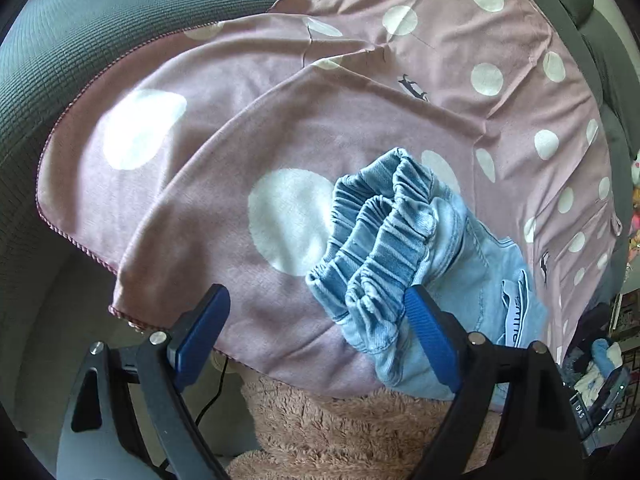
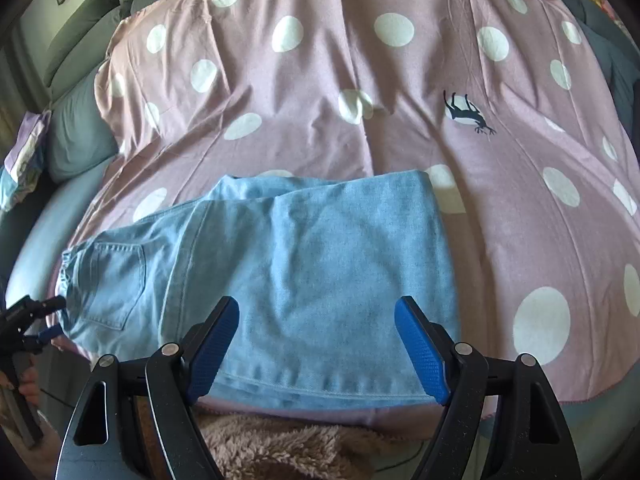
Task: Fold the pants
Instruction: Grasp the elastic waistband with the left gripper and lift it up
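Observation:
Light blue denim pants (image 2: 304, 264) lie folded on a pink sheet with white dots (image 2: 400, 120). In the right wrist view the legs are doubled over the seat, back pocket at the left. My right gripper (image 2: 316, 312) is open, just above the near hem. In the left wrist view the gathered elastic waistband (image 1: 380, 232) bunches up in front of my left gripper (image 1: 316, 300), which is open; its right finger (image 1: 424, 320) touches the waistband. The left gripper also shows in the right wrist view (image 2: 50, 318) at the waist end.
A fluffy pink blanket (image 1: 340, 432) hangs below the sheet's front edge. Grey sofa cushions (image 1: 100, 20) lie beyond the sheet to the left. A thin black cable (image 1: 216, 392) runs down by the left. Clothes are piled at the far right (image 1: 600, 364).

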Available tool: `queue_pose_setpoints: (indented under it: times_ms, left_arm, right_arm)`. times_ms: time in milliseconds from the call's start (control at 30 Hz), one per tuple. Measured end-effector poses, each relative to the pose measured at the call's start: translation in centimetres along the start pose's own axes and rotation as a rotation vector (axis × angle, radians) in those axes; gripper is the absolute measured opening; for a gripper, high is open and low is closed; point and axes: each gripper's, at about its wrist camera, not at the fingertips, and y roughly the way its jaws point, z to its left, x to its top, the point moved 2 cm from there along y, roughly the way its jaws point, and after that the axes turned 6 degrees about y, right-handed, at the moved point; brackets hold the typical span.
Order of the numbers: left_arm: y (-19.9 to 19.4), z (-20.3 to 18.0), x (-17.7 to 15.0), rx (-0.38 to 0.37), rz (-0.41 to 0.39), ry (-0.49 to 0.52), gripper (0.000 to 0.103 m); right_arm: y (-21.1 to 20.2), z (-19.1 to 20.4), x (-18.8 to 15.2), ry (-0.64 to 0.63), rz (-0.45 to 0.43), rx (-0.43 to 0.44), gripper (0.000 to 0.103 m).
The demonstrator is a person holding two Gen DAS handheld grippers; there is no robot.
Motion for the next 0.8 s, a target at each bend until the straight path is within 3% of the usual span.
queue_pose_setpoints:
  times_ms: [233, 367, 533, 600, 700, 800]
  left_arm:
    - [1.6, -1.6, -0.8, -0.082, 0.048, 0.037, 0.088]
    - [2.3, -2.0, -0.9, -0.065, 0.037, 0.042, 0.086]
    - [2.2, -2.3, -0.7, -0.116, 0.023, 0.034, 0.07]
    - [2.3, -2.3, -0.9, -0.12, 0.022, 0.023, 0.066]
    - [2.4, -2.0, -1.5, -0.203, 0.053, -0.02, 0.065]
    - [2.4, -1.7, -1.5, -0.201, 0.042, -0.054, 0.06]
  right_arm:
    - [0.2, -0.3, -0.3, 0.013, 0.012, -0.009, 0.08]
    - [0.2, -0.4, -0.5, 0.015, 0.016, -0.01, 0.08]
    - [0.4, -0.9, -0.8, 0.033, 0.024, -0.014, 0.08]
    - [0.5, -1.1, -0.8, 0.04, 0.027, -0.009, 0.08]
    - [0.6, -1.0, -0.9, 0.045, 0.031, -0.008, 0.08]
    - [0.7, -0.7, -0.9, 0.04, 0.03, 0.0, 0.08]
